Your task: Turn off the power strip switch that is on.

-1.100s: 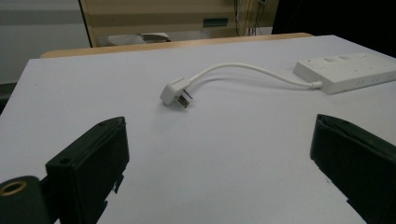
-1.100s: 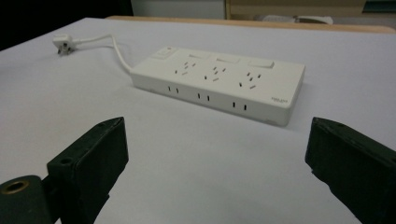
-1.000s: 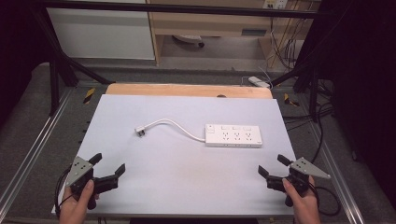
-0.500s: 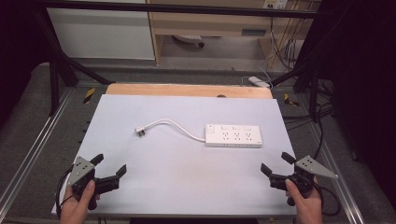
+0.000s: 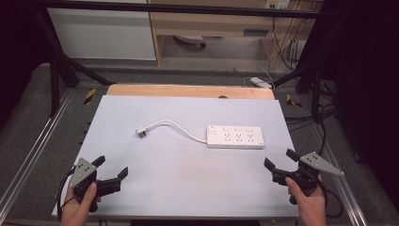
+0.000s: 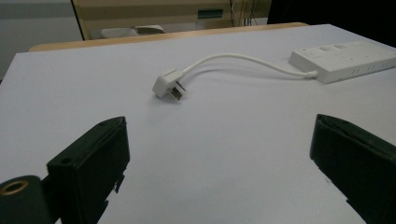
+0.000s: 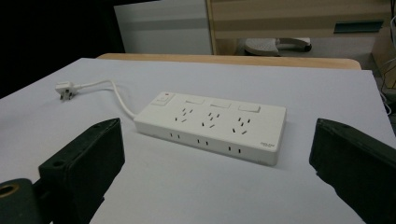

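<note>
Our left gripper (image 5: pixel 110 172) has its jaws spread wide on nothing, and so has our right gripper (image 5: pixel 278 163); since a second ago the right one has drifted slightly outward and lower from the power strip (image 5: pixel 235 137), the left barely moved; we judge nothing is begun yet. The strip lies flat on the white table (image 5: pixel 188 188), well ahead of both grippers; its plug (image 5: pixel 141 133) rests on the strip's left side, cord curving between.
</note>
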Demonstrator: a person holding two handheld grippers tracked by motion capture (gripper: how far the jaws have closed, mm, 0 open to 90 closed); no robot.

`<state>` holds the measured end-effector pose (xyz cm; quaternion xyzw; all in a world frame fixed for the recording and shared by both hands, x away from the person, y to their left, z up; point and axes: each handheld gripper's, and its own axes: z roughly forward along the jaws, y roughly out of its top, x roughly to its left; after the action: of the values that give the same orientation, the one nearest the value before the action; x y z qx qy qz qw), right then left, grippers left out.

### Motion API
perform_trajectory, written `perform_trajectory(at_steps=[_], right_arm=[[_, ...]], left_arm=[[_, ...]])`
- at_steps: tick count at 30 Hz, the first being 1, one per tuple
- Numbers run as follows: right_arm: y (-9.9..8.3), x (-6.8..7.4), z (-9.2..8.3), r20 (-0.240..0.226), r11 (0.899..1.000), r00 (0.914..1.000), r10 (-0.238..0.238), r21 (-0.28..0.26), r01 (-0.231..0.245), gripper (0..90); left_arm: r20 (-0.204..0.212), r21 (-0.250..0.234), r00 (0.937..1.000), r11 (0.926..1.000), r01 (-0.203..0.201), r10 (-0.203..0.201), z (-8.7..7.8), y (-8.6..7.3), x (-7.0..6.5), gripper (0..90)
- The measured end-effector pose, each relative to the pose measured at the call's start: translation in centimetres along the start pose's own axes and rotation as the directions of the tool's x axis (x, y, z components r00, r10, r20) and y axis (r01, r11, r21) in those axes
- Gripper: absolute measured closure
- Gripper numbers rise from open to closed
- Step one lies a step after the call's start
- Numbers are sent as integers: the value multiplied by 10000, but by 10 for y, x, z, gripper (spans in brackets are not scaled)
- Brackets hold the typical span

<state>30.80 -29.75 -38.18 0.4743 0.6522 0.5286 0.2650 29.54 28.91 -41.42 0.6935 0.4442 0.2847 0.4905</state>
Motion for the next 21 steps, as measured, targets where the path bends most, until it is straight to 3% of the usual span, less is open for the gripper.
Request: perform_trajectory(at_steps=[10, 21], right_arm=[[11, -5, 0, 45, 9998, 9999, -121, 133, 120, 28], [27, -9, 16, 11, 9991, 9999, -160, 394, 160, 30]], left_arm=[[191, 60, 9996, 9998, 192, -193, 0, -1, 0, 44], [240, 35, 9996, 9999, 149, -150, 1, -1, -1, 45]])
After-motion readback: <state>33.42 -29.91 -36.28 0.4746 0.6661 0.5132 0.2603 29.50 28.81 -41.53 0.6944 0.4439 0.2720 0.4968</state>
